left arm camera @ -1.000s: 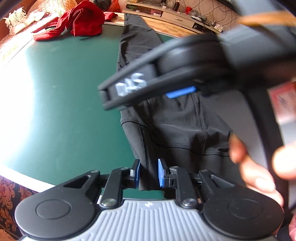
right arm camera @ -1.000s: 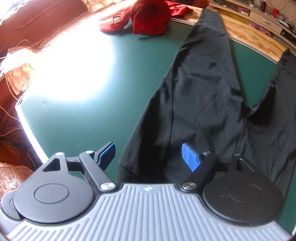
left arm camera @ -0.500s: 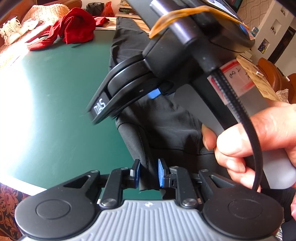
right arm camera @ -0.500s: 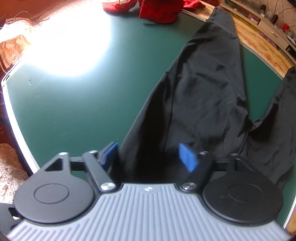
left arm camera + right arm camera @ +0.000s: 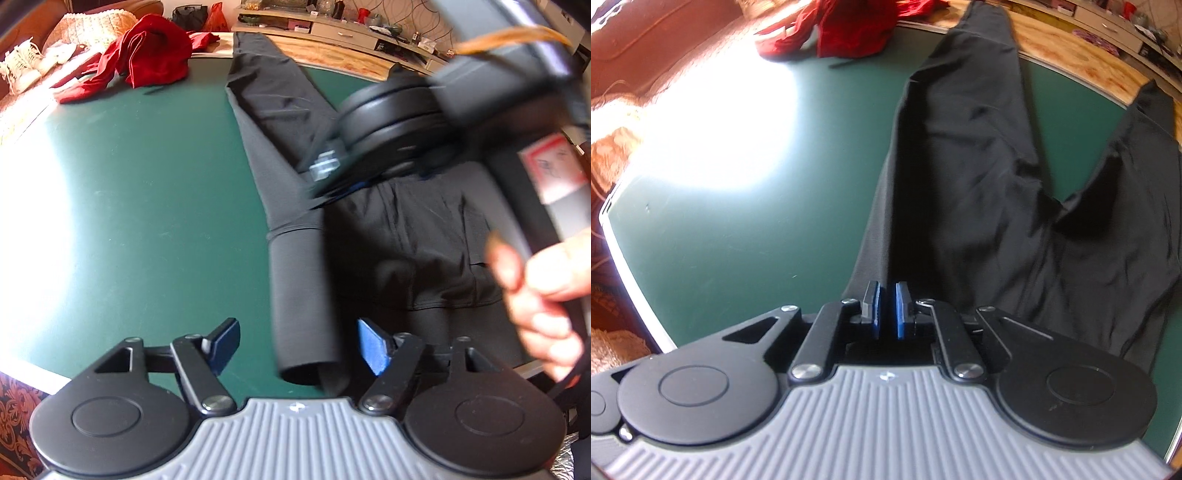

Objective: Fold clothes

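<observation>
On the green table (image 5: 140, 192), black trousers (image 5: 979, 177) lie spread flat, both legs running toward the far edge and forking apart in the right wrist view. Red garment (image 5: 147, 55) sits bunched at the far left rim, well apart from the trousers. Strong glare washes out the left part of the tabletop.

Left gripper (image 5: 299, 345): jaws wide apart, nothing between the pads; a rolled or folded edge of the trousers lies just ahead, between the finger lines, not clamped.

Right gripper (image 5: 886, 310): blue pads nearly together, narrow gap showing; dark fabric sits at the gap, but whether cloth is actually pinched cannot be told. In the left wrist view this gripper appears blurred above the trousers, held by the right hand (image 5: 546, 295).
</observation>
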Motion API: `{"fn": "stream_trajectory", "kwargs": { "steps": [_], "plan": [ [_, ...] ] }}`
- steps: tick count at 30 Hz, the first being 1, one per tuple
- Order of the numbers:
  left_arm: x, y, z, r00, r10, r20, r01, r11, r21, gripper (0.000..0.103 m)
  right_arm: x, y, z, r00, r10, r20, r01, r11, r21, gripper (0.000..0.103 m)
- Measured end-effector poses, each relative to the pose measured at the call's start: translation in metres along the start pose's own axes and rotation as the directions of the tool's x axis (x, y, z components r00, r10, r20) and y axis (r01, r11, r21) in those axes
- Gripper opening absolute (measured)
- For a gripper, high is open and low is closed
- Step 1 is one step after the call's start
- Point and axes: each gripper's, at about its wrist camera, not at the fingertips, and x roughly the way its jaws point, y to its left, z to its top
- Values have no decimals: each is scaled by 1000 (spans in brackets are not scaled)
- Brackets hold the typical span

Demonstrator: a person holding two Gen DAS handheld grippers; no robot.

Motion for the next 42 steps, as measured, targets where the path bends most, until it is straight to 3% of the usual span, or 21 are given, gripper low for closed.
{"fn": "stream_trajectory", "kwargs": {
  "steps": [5, 6, 9, 11, 13, 15, 18, 25, 26, 28, 30, 42],
  "plan": [
    [6, 3, 1, 998, -57, -4, 57, 998, 12, 75, -6, -26, -6, 999, 35, 9, -35, 997, 69, 11],
    [6, 3, 1, 998, -63, -1, 63, 998, 13, 70, -5, -29, -7, 1000, 28, 7, -29, 997, 74, 11],
    [7, 2, 1, 997, -77, 8, 77, 997, 5, 40, -2, -32, -9, 999, 36, -1, -36, 997, 74, 11],
    [5, 3, 2, 996, -82, 24, 82, 997, -5, 33, -3, -30, -10, 997, 78, 4, -78, 994, 81, 13],
    [2, 0, 2, 997, -63, 37, 63, 998, -1, 28, -5, -30, -8, 991, 132, 5, -131, 985, 108, 31],
    [0, -5, 1, 998, -38, 41, 37, 999, 12, 23, -7, -31, -3, 983, 181, 20, -182, 974, 136, 64],
    [0, -8, 1, 999, -27, 43, 27, 1000, 10, 18, -5, -21, 6, 980, 200, 23, -201, 972, 124, 73],
    [-4, -10, 0, 998, -30, 47, 30, 1000, -3, 15, 22, 17, 19, 997, 78, -30, -78, 997, 9, 73],
    [-5, -11, 0, 998, -32, 49, 32, 999, 0, 14, 24, 19, 19, 997, 74, -34, -74, 997, 3, 72],
    [-6, -12, 1, 998, -37, 53, 37, 999, 4, 14, 28, 23, 18, 997, 67, -41, -67, 998, -10, 55],
    [-8, -13, 1, 997, -43, 56, 43, 999, 9, 14, 31, 24, 17, 996, 67, -53, -68, 998, -17, 9],
    [-27, -43, 7, 992, -80, 101, 70, 993, 95, 8, -12, -19, 8, 992, 117, 55, -120, 991, 65, 5]
  ]
}}
